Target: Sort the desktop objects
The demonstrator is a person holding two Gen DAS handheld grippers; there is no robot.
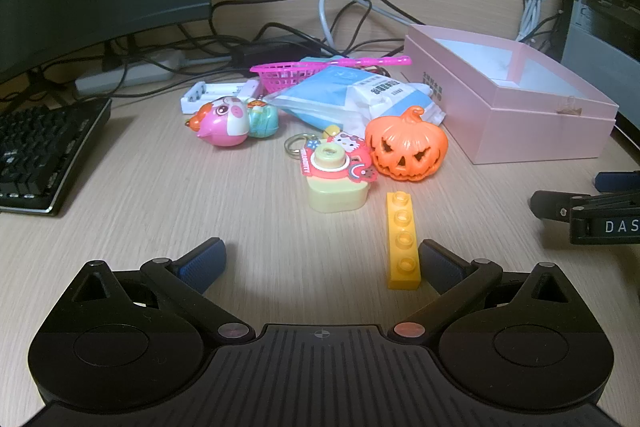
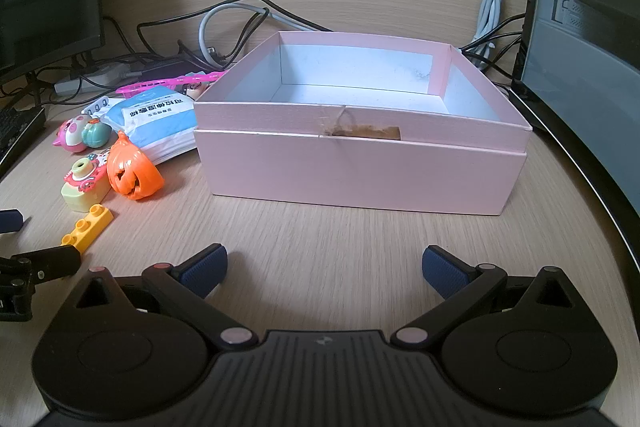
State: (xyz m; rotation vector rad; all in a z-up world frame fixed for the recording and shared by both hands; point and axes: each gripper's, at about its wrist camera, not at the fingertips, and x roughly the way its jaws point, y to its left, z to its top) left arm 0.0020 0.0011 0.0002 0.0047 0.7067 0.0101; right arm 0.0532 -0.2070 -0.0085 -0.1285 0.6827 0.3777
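Both tongs are spread wide over bare wooden desk (image 2: 320, 227), the left gripper (image 1: 322, 263) and right gripper (image 2: 324, 267) holding nothing. The yellow studded plastic brick (image 1: 402, 239) lies just beside the left gripper's right fingertip; the open pink cardboard box (image 2: 360, 163) sits ahead of the right gripper.

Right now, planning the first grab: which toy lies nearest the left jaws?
The yellow brick, flat beside the right-hand jaw; the orange pumpkin sits farther off.

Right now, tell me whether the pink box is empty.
Empty as far as visible: the pink box shows bare white floor and walls; its near inside edge is hidden.
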